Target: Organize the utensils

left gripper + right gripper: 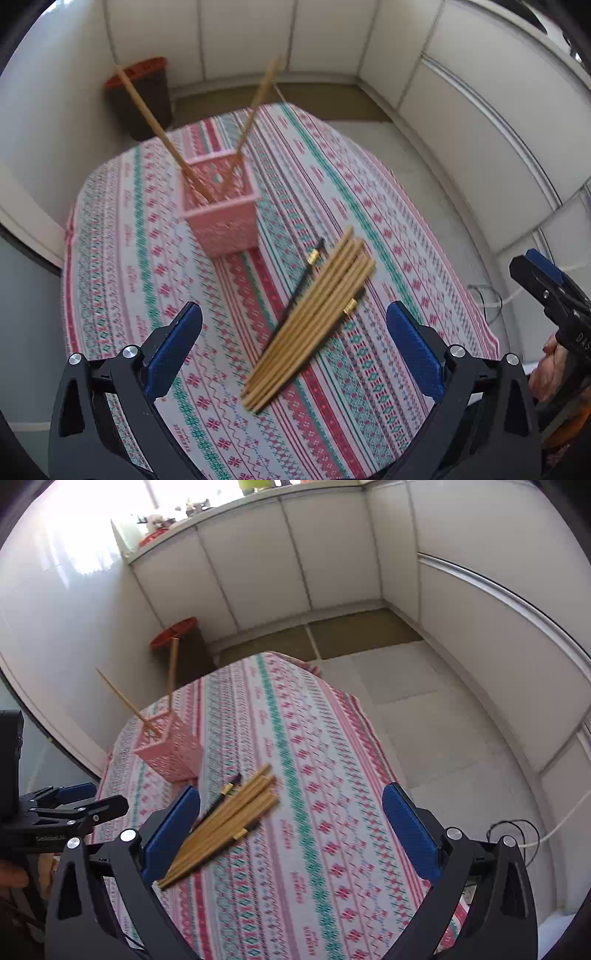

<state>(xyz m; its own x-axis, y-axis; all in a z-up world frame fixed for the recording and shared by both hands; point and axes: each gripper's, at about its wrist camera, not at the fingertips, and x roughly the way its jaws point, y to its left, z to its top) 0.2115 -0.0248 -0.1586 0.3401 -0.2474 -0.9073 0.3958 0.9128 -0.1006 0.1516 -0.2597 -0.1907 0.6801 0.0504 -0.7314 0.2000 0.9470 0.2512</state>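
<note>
While two chopsticks (155, 122) already lean in the pink holder (221, 206), the pile (310, 321) remains on the bench (369, 206) at the holder's 5 o'clock. Left hand-held gripper (295, 332) and right hand-held gripper (291, 830) are both released, empty.

White cabinets (258, 554) ring a pale floor (424, 716); red-rimmed bin (142, 98) stands there.

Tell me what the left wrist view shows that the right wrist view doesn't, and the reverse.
Only the left wrist view: the open left gripper framing the chopstick pile, and the right gripper's dark tip at its right edge.
Only the right wrist view: a cluttered countertop, a bright window, and the open right gripper.
Both: the pink basket holding leaning chopsticks, the patterned tablecloth, and a dark red-rimmed bin.
</note>
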